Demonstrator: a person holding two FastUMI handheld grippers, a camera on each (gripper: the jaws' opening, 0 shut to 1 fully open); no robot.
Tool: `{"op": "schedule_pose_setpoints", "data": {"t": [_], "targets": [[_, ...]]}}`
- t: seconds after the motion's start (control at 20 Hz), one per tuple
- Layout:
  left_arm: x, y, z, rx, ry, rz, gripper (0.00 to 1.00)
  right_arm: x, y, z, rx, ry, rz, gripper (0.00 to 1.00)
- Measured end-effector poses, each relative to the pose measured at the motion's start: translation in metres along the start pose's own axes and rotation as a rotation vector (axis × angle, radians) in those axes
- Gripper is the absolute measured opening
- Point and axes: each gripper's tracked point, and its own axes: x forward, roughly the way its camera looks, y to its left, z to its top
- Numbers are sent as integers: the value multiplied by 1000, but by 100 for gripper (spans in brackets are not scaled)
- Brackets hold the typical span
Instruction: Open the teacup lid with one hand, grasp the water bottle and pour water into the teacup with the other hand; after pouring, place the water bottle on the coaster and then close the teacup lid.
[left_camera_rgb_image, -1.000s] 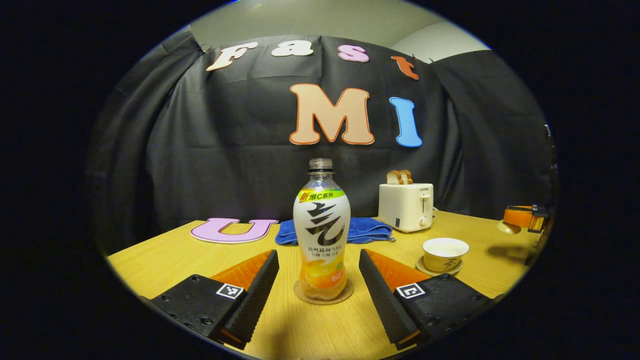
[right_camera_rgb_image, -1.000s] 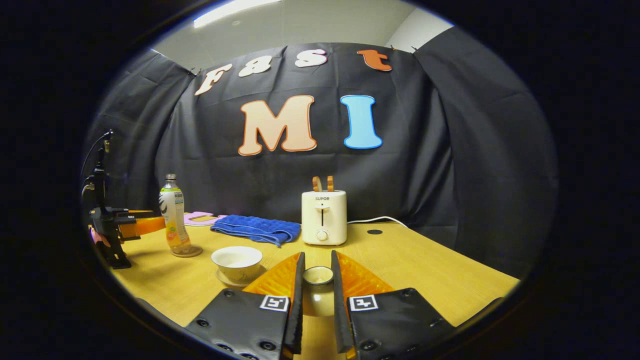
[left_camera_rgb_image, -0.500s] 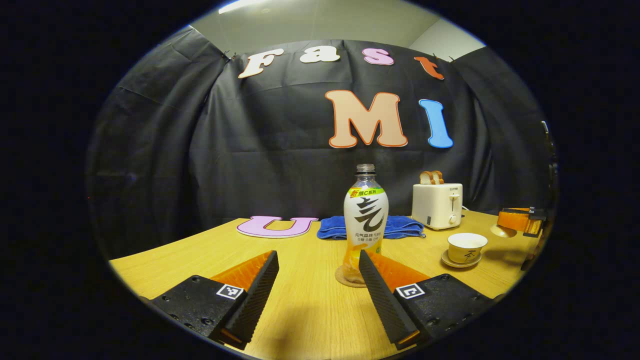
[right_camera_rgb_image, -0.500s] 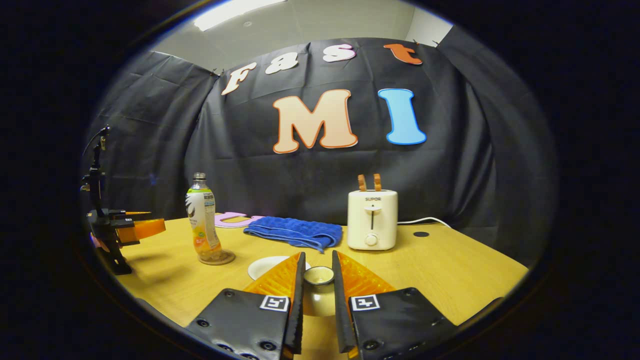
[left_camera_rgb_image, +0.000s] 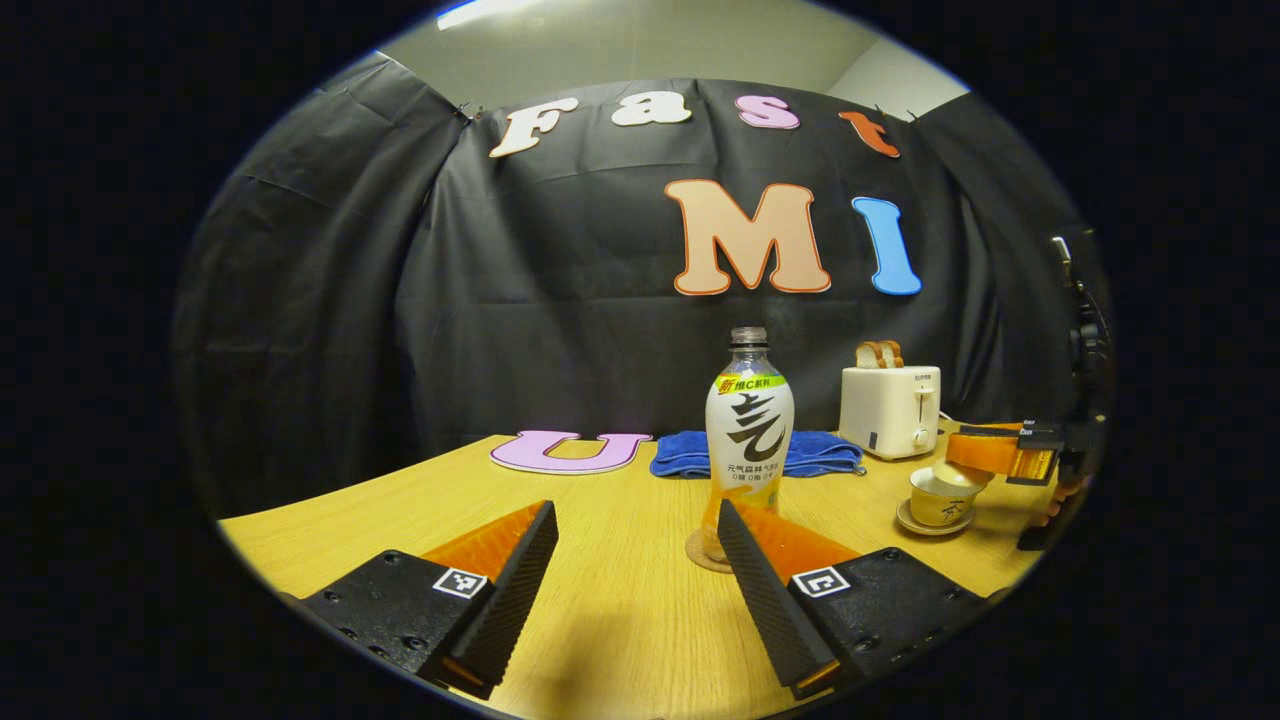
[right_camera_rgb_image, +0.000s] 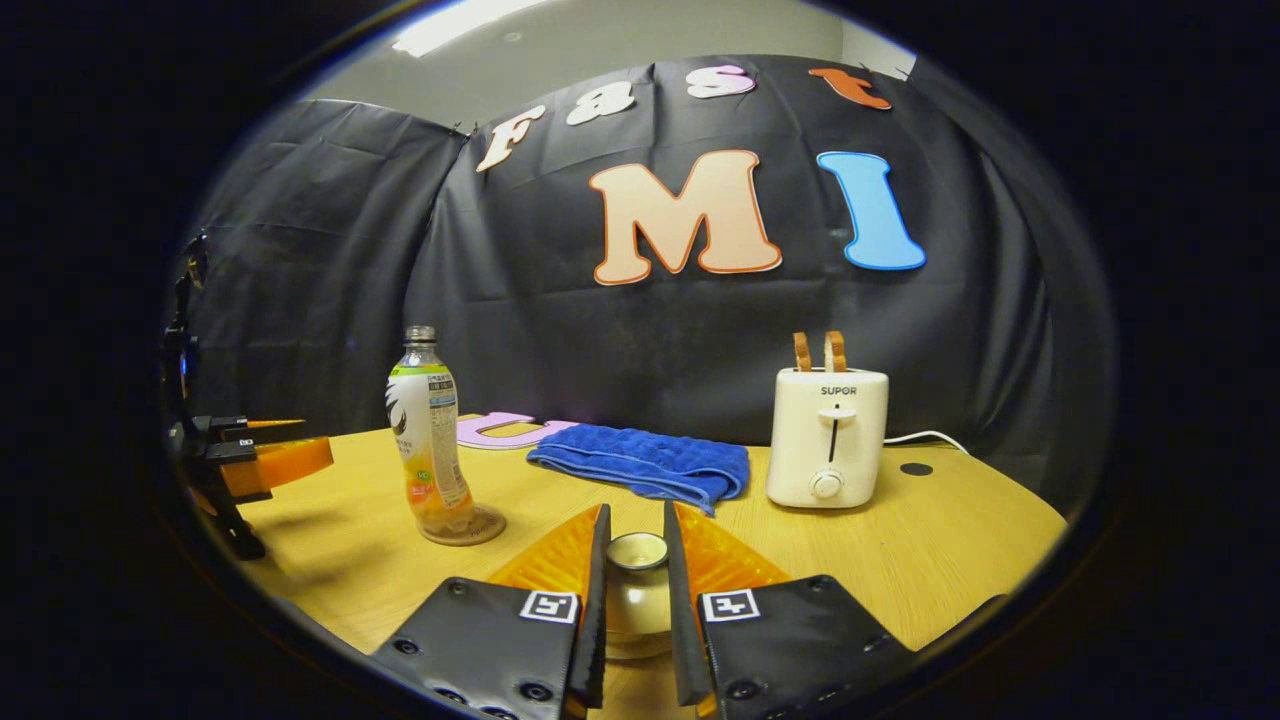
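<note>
The water bottle (left_camera_rgb_image: 750, 430) stands upright on the round coaster (left_camera_rgb_image: 703, 553), uncapped, with a little orange drink left in it. My left gripper (left_camera_rgb_image: 635, 510) is open, short of the bottle and a bit to its left. The teacup (left_camera_rgb_image: 938, 497) sits on its saucer (left_camera_rgb_image: 927, 523) at the right. The right gripper (left_camera_rgb_image: 985, 452) holds the lid (left_camera_rgb_image: 957, 474) at the cup's rim; I cannot tell whether they touch. In the right gripper view the right gripper (right_camera_rgb_image: 635, 530) is shut on the lid's knob (right_camera_rgb_image: 638, 550). The bottle (right_camera_rgb_image: 430, 440) and the left gripper (right_camera_rgb_image: 268, 462) are at the left.
A blue towel (right_camera_rgb_image: 645, 462) lies behind the cup area, with a white toaster (right_camera_rgb_image: 828, 435) holding toast to its right and a cable behind it. A pink letter U (left_camera_rgb_image: 570, 452) lies flat on the wooden table (left_camera_rgb_image: 600, 620) at the back left.
My left gripper has drawn back from the bottle and shifted left, still open. The right gripper has carried the lid leftward over the teacup, which now sits under its fingers.
</note>
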Motion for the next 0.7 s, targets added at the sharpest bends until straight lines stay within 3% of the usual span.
{"op": "schedule_pose_setpoints", "data": {"t": [0.3,0.6,0.7], "targets": [[0,-3,0,-1,-1,-16,94,11,3,-16,-4,104,19,31],[1,-3,0,0,-1,-16,94,6,6,-15,10,111,33,36],[1,-3,0,0,-1,-16,94,1,9,-14,-2,103,44,65]]}}
